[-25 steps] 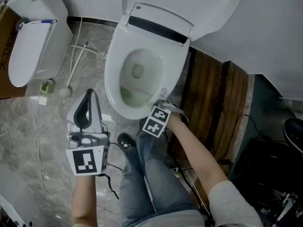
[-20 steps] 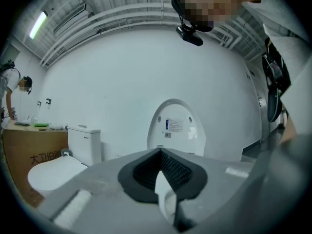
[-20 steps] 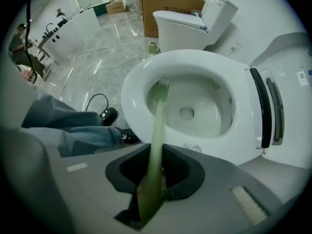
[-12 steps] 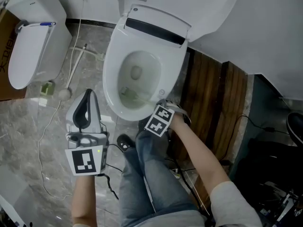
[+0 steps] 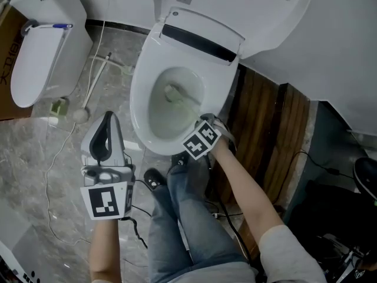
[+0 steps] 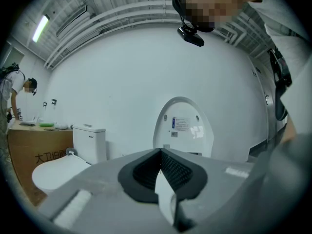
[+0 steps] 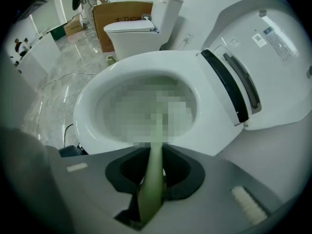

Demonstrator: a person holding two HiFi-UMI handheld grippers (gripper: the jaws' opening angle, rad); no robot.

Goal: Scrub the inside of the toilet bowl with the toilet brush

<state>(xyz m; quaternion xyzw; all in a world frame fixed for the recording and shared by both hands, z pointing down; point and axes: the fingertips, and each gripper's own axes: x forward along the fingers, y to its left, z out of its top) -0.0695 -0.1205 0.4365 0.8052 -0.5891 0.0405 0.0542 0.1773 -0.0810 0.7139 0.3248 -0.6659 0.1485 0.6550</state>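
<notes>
My left tongs (image 6: 160,160) were closed on nothing, held over the marble floor (image 5: 35,158) off to the left of the toilet bowl (image 5: 136,99). My right tongs (image 7: 151,182) sat at the bowl's near-right rim, clamped on the green handle of the toilet brush (image 7: 156,152); the brush ran down inside the bowl, head near the drain opening toward the far wall. Behind that, the lid (image 5: 247,5) stood raised, and a second toilet (image 5: 35,58) sat further left.
</notes>
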